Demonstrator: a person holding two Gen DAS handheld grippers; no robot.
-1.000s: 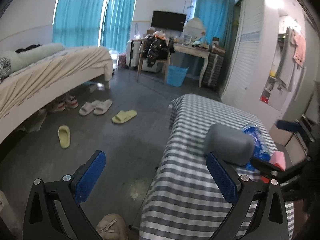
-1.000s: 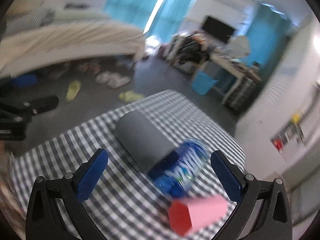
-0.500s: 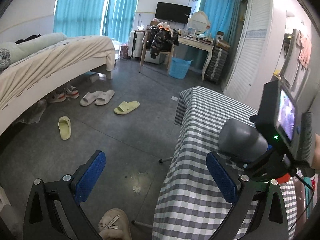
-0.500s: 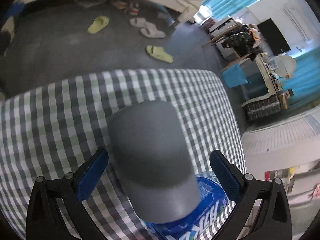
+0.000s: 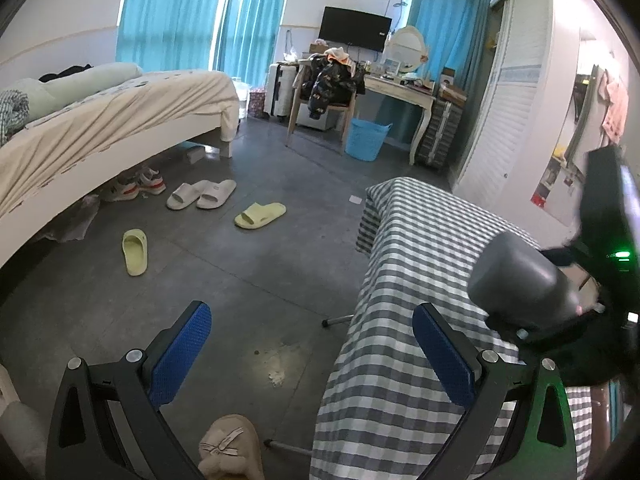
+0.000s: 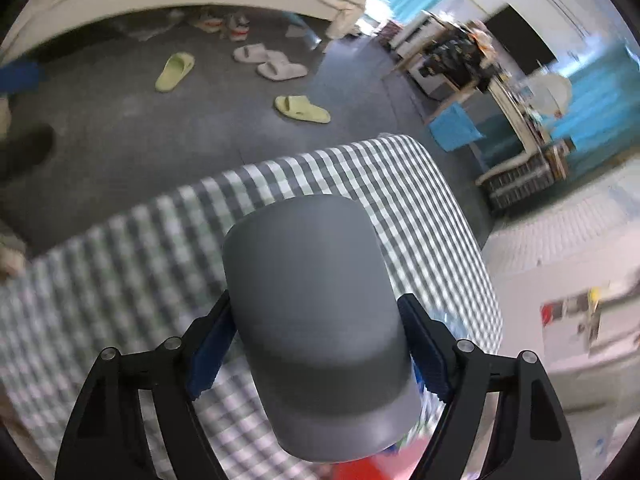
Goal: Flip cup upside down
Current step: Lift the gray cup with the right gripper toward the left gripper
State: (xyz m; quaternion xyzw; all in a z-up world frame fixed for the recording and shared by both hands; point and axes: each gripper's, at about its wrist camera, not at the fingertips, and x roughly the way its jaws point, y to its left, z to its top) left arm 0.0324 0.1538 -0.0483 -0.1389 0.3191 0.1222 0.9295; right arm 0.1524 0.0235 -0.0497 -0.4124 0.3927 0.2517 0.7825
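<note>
Right wrist: unlabelled grey cup (image 6: 316, 312) in claw (image 6: 316, 344)

Right tongs (image 6: 316, 344), wide apart before, now clamped on grey cup (image 6: 316, 304); cup lifted off checked table (image 6: 120, 248).

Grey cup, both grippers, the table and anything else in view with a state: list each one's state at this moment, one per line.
Grey cup: clamped near its rim, closed base pointing away from the right gripper, tilted.
Right gripper: shut on the cup, blue pads pressed to both sides.
Left gripper: open, holding nothing, over the table's edge.
Table: covered by a checked cloth.
Blue bottle: mostly hidden behind the cup; position unclear.
</note>
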